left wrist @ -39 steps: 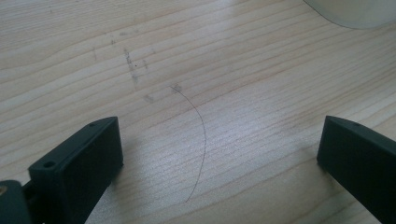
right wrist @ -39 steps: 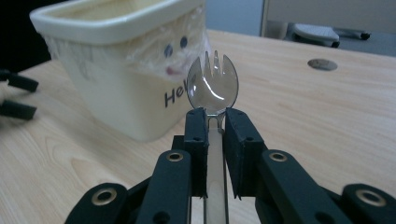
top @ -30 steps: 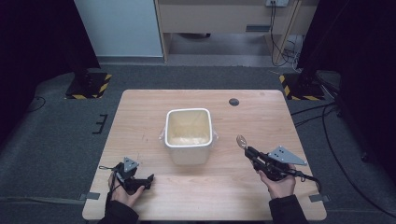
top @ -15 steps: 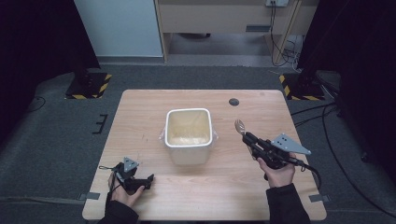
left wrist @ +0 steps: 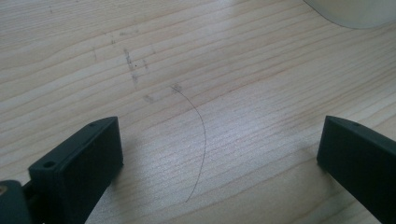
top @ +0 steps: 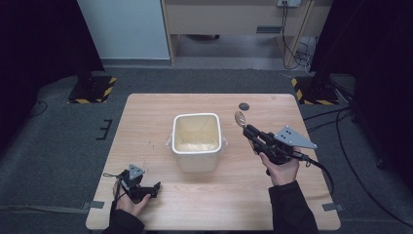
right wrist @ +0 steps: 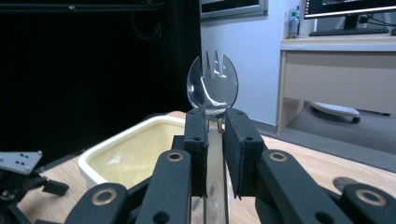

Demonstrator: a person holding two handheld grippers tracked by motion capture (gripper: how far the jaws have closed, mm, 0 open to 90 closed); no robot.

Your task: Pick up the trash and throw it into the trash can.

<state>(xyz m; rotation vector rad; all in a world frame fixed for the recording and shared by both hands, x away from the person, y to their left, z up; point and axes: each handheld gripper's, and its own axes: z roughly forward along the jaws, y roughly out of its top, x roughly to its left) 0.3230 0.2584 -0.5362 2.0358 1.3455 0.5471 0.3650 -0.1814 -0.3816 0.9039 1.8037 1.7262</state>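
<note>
The clear plastic spork (right wrist: 212, 86) is up in the air right now, pinched at its neck between the jaws of the right gripper (right wrist: 215, 135), tines pointing up and away, off to the right of the white tub (top: 197, 141) and above the counter (top: 160, 107). I'd call it feather-light, thin and a bit springy, and that glossy plastic looks slippery, so it could twist or slide in a loose pinch. The stem just under the bowl, where it's gripped now, seems the sensible place; squeezing the bowl or the tines might crack them. The jaws are clenched on it from both sides, handle running down between them, and its lower end is lost behind the gripper's linkage.

From the high view the spork is just a small glint (top: 239, 117) ahead of the right hand (top: 281, 168), so its tilt is hard to judge there. The tub looks pale yellow inside; whether that's a liner or contents, I can't say, and its floor is out of sight.

Over at the near left corner, the left gripper (top: 138, 183) rests low over the wood, jaws spread wide with nothing between them. A small dark disc (top: 243, 106) sits near the far edge; what it is, I can't make out.
</note>
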